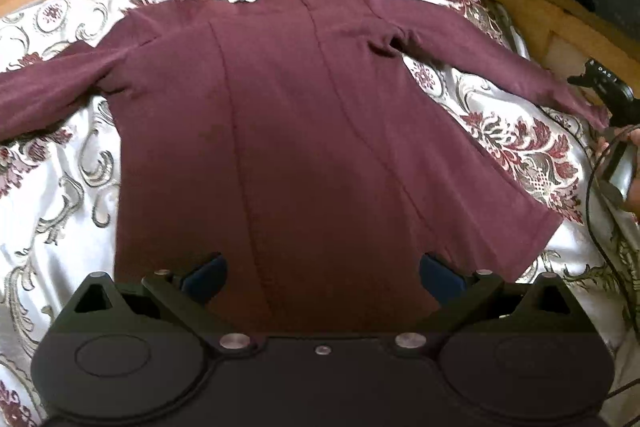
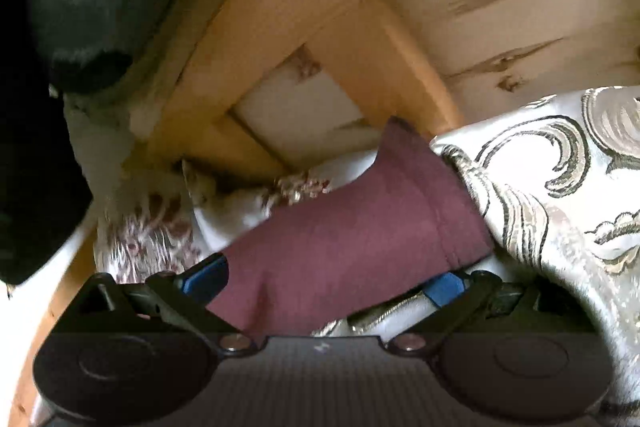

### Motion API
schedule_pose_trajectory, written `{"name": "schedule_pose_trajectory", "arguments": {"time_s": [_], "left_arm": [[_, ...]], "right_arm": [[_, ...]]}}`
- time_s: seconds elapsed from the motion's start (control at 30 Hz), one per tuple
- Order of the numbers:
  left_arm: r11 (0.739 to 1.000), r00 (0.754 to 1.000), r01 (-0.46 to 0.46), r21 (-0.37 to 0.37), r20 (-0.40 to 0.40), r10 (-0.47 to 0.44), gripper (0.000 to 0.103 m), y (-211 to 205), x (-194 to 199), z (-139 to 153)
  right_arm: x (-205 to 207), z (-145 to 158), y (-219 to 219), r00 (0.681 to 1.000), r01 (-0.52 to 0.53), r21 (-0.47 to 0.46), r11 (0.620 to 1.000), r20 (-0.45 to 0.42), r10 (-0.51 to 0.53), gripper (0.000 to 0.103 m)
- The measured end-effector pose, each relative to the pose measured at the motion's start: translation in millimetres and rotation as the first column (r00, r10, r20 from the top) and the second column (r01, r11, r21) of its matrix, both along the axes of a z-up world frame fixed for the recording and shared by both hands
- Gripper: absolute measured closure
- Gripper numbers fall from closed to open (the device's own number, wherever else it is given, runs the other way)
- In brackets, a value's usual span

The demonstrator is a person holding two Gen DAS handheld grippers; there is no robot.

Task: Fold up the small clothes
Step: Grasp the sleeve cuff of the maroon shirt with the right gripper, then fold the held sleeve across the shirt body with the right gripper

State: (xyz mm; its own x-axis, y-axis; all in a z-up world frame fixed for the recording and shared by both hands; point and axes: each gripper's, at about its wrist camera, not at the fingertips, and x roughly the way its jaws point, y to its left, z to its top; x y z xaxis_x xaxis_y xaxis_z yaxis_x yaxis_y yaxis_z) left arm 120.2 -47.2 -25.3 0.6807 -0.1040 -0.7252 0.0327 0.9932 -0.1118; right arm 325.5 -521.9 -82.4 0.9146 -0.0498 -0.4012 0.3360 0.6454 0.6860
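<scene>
Right gripper point(image 2: 324, 283) is nearer: jaws wide, nothing pinched, sleeve point(image 2: 360, 227) lying lengthwise btwn them. Left gripper point(image 1: 322, 273) wide open, empty, over shirt point(image 1: 280, 131) hem.

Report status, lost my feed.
Both grippers open: left gripper over shirt hem, right gripper straddling the sleeve cuff. Nothing blocking.

Soft daylight glares off the pale bedspread point(image 1: 60, 187); fisheye bends the edges, and the right wrist view smears with blur.
</scene>
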Motion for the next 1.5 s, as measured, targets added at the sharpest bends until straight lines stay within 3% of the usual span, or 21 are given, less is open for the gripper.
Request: {"name": "schedule_pose_trajectory", "arguments": {"time_s": [0.13,0.17,0.2,0.27,0.33,0.43,0.67,0.87,0.93,1.03,1.13,1.23,1.37,1.5], "left_arm": [[1.0,1.0,0.028,0.0,-0.015,-0.028,0.001,-3.2,0.4,-3.1],[1.0,1.0,0.029,0.0,-0.012,-0.029,0.001,-3.9,0.7,-2.8],[1.0,1.0,0.027,0.001,-0.006,-0.027,0.001,-4.0,1.4,-1.9],[1.0,1.0,0.012,0.004,0.009,-0.012,0.001,-3.0,2.6,1.3],[1.0,1.0,-0.016,0.002,0.021,0.016,0.001,0.3,2.9,5.2],[0.998,0.998,-0.047,-0.028,0.028,0.048,0.001,8.5,-0.7,9.6],[0.997,0.995,-0.067,-0.048,0.064,0.07,0.001,24.4,-17.6,19.5],[0.993,0.987,-0.1,-0.067,0.12,0.108,0.001,43.1,-38.0,29.2],[0.988,0.982,-0.126,-0.085,0.129,0.136,0.001,50.6,-42.9,30.7],[0.981,0.975,-0.16,-0.115,0.14,0.175,0.001,62.3,-49.9,32.4],[0.975,0.969,-0.179,-0.131,0.151,0.198,0.001,71.3,-55.6,33.0],[0.972,0.964,-0.185,-0.141,0.163,0.208,0.001,77.7,-60.8,33.8],[0.97,0.958,-0.199,-0.144,0.179,0.223,0.001,84.1,-68.6,35.0],[0.964,0.953,-0.223,-0.142,0.178,0.247,0.001,89.6,-74.0,33.9]], "right_arm": [[-2.8,-2.8,0.8,0.996,0.086,-0.017,0.996,-0.019,-0.087,0.029],[-2.4,-3.3,0.9,0.995,0.099,-0.025,0.995,-0.028,-0.099,0.042],[-2.0,-3.3,1.8,0.994,0.106,-0.036,0.994,-0.036,-0.108,0.062],[-0.6,-2.2,5.9,0.994,0.104,-0.065,0.992,-0.039,-0.107,0.084],[-3.3,3.5,13.3,0.994,0.104,-0.125,0.987,-0.021,-0.108,0.09],[-5.4,19.2,33.5,0.995,0.101,-0.288,0.952,0.028,-0.097,0.093],[-9.6,62.7,104.4,0.98,0.041,-0.616,0.787,0.177,0.087,0.096],[-15.5,103.4,196.1,0.903,-0.028,-0.796,0.605,0.24,0.357,0.096],[-22.0,111.5,228.7,0.859,-0.044,-0.848,0.528,0.238,0.454,0.096],[-39.3,118.1,280.9,0.782,-0.041,-0.923,0.383,0.209,0.587,0.096],[-61.8,110.6,329.0,0.712,-0.011,-0.977,0.213,0.142,0.687,0.096],[-81.6,94.5,362.0,0.647,-0.004,-0.997,0.075,0.054,0.761,0.096],[-101.0,69.0,392.9,0.565,-0.044,-0.998,-0.054,-0.07,0.822,0.096],[-109.3,40.3,422.3,0.509,-0.084,-0.981,-0.172,-0.191,0.839,0.096]]}}
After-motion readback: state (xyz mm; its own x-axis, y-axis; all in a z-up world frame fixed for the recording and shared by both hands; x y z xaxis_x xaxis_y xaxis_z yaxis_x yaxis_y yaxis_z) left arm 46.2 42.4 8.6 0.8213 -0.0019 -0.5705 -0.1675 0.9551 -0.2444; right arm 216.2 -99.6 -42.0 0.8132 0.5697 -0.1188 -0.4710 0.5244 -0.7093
